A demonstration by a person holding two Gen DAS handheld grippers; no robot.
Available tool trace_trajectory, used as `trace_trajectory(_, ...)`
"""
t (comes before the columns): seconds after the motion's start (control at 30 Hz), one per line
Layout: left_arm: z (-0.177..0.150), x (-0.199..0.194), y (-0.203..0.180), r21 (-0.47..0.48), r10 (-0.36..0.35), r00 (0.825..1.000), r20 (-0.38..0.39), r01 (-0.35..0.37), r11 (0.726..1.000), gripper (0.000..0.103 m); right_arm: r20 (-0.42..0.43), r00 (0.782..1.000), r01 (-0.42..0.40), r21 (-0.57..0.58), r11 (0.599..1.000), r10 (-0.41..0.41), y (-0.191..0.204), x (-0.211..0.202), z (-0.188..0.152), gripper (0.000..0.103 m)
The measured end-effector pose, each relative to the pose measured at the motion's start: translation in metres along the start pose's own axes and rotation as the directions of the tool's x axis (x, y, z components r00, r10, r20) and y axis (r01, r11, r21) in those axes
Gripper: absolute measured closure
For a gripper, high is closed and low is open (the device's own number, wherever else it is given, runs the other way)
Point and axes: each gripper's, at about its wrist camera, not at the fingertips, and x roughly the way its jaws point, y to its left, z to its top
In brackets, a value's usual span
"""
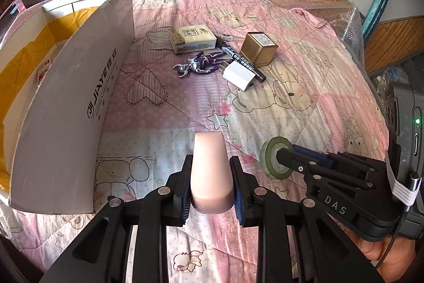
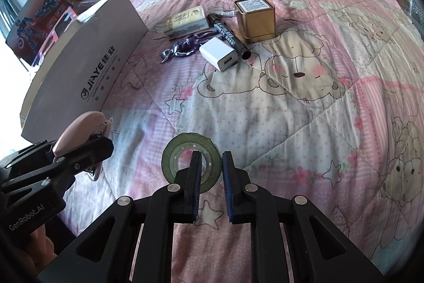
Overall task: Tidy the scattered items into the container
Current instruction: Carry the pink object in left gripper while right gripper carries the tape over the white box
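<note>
Left wrist view: the left gripper (image 1: pixel 212 184) clamps a pink stapler (image 1: pixel 210 171) lengthwise between its pads, apparently for carrying to the white box (image 1: pixel 74 108) at 9 o'clock. Right wrist view: the right gripper (image 2: pixel 210 177) straddles the rim of the green tape roll (image 2: pixel 191 160), one finger inside the core, but whether it yet pinches is unclear; remaining items cluster at 12 o'clock

The left tool (image 1: pixel 211 182) is clamped, both padded fingers (image 1: pixel 182 190) pressed against a pale pink plastic stapler (image 1: pixel 210 171), held level and pointing forward. The right tool (image 2: pixel 210 177) sits just beside it, its fingers (image 2: pixel 196 184) parted, one inside a green tape roll (image 2: pixel 172 150).
</note>
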Motion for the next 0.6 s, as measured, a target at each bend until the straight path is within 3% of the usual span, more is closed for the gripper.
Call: trace_trajectory(0.6,-0.008,-0.039,0.004,-0.012,-0.021,0.998,0.058,0.021,1.0,0.076,0.022,0.999,-0.029,-0.033,0.999,0.029,0.027,-0.025,-0.016,0.087)
